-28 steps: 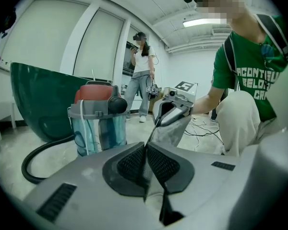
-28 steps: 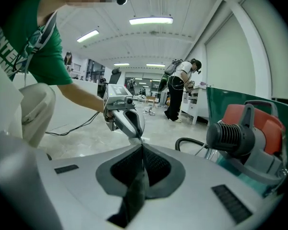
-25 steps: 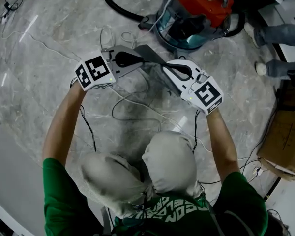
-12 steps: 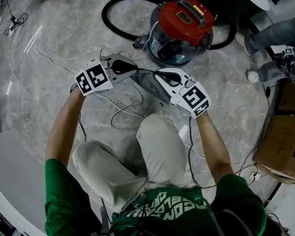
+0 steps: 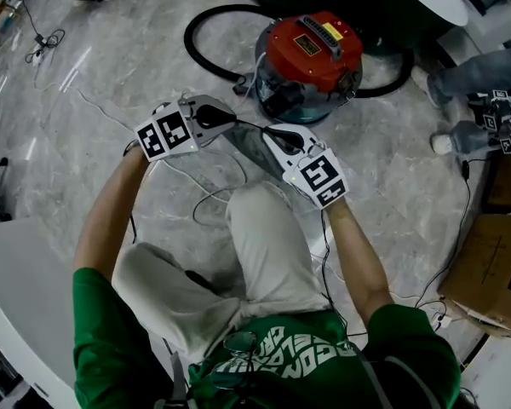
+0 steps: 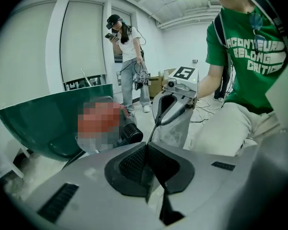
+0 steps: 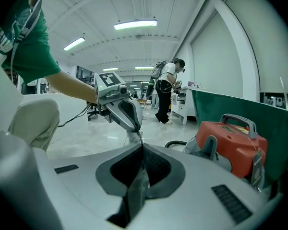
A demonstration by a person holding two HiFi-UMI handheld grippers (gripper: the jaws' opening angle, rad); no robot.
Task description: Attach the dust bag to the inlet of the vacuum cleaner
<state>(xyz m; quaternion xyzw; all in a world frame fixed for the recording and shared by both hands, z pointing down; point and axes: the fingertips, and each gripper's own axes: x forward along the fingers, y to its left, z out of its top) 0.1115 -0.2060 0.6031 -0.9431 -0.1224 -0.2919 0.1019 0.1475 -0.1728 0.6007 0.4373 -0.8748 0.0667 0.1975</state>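
above the marble floor (image 5: 128, 49), just short of the vacuum cleaner (image 5: 311, 58), the dust bag (image 5: 254, 150) is held up between both grippers. the left gripper (image 5: 232, 124) is clamped on one edge, the right gripper (image 5: 268, 132) on the other, jaws pressed nearly together on the thin material.

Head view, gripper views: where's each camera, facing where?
Head view: on the head, steeply down at left gripper, right gripper, dust bag, vacuum cleaner; forearms, knees, shirt show.
Left gripper view: on that gripper, facing the right gripper; shirt, right forearm show.
Right gripper view: on that gripper, facing the left gripper, vacuum cleaner; left forearm, knee show.
Shared: both gripper views show the dust bag between their jaws.
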